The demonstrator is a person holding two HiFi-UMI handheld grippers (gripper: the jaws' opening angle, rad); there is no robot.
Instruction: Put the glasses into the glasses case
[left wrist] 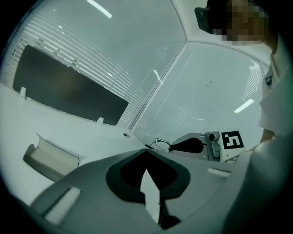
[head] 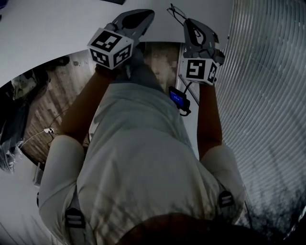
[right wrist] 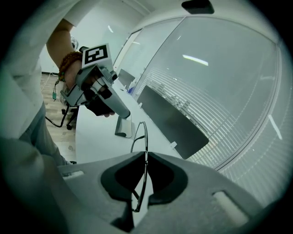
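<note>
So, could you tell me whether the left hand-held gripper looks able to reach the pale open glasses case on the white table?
Probably yes. The left hand-held gripper, shut and empty, hangs above the white table, and nothing shows between it and the pale open glasses case; it need only descend.

From above we see only a sliver of the thin dark wire-framed glasses (head: 176, 13) past the right gripper (head: 189, 24), and the left gripper (right wrist: 123, 113) covers the top of the pale grey case (right wrist: 122, 129).
</note>
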